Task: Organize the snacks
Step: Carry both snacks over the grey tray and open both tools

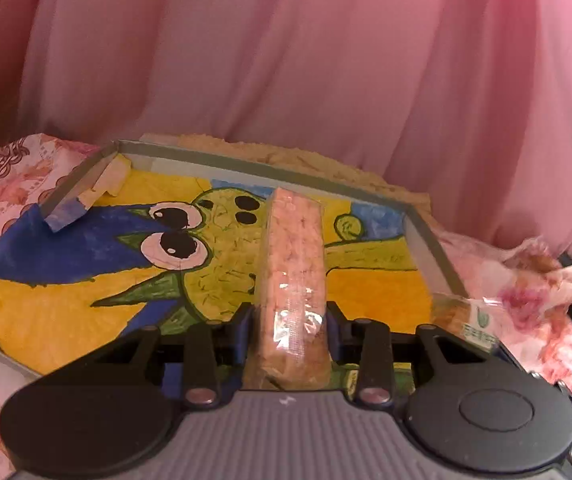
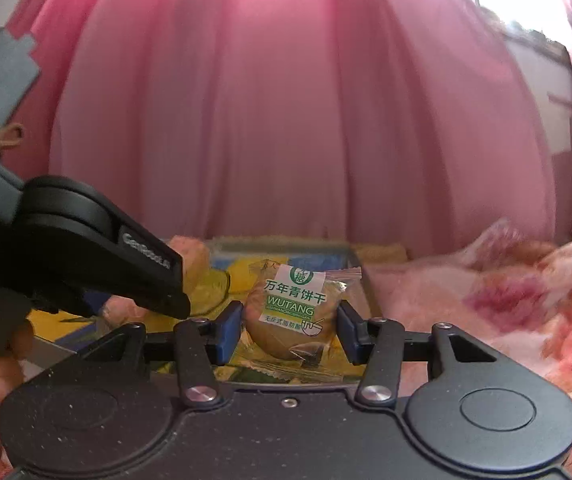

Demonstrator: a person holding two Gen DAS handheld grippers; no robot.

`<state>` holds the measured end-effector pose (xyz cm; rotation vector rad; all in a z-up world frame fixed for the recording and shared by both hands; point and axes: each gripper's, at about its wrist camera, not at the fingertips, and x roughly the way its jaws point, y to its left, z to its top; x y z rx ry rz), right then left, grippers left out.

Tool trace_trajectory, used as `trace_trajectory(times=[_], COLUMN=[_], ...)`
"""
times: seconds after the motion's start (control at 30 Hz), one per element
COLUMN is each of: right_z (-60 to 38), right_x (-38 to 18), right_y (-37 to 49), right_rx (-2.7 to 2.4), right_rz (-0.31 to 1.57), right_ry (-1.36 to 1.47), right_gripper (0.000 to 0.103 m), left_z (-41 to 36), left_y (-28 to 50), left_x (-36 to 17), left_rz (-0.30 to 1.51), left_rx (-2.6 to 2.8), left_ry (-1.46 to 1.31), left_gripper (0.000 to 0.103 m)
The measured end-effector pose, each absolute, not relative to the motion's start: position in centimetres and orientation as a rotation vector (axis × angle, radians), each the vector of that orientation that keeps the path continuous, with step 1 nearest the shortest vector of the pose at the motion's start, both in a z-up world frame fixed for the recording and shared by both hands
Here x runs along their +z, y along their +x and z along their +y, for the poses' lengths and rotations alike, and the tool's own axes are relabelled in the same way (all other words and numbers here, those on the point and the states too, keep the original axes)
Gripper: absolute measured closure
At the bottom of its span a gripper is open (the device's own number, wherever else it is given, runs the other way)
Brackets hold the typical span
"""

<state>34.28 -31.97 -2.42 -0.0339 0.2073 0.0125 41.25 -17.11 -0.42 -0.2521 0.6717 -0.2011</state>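
Left hand-held gripper point(image 1: 290, 332) pinches the pink wafer bar point(image 1: 293, 264) and right hand-held gripper point(image 2: 289, 330) the round biscuit packet point(image 2: 291, 312), both above the painted tray point(image 1: 425, 236); I judge placement underway, next lowering toward twelve o'clock, then release.

Biscuit packet point(image 2: 291, 312) label reading "WUTANG" (beneath Chinese characters 万年青饼干), other gripper's point(image 2: 98, 248) black arm marked, partly legible

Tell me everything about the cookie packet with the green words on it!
The biscuit packet is a clear, crinkly plastic wrapper with a round golden-brown biscuit inside. Its white and green label reads WUTANG under Chinese characters, with a small bowl drawing. It stands upright between the blue pads of the right gripper, over the painted tray. The left pad seems to touch it; the right side shows a slight gap.
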Motion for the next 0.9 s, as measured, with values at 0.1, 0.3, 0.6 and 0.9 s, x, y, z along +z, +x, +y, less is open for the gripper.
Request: trace_trajectory(times=[0.1,0.3,0.6,0.9], right_z=[-32.2,-32.4,-32.4,-31.3], right_x=[-3.1,-2.8,0.5,3.4], right_y=[35.2,35.1,30.1,21.9], right_rx=[0.024,0.033,-0.002,-0.060], right_rz=[0.242,0.242,0.160,0.055], right_ry=[-0.019,-0.016,0.005,0.001], right_gripper=[0.051,0.024,0.002,0.001], left_z=[-17.2,-16.5,-13.4,-10.2], left_y=[41.7,41.5,37.5,29.7], left_x=[-1.1,-1.2,2.2,5.0], left_rz=[0.701,0.717,0.622,0.500], left_rx=[-0.200,-0.172,-0.128,-0.095], left_ry=[-0.257,-0.280,-0.364,-0.317], left_gripper=[0.063,0.053,0.010,0.001])
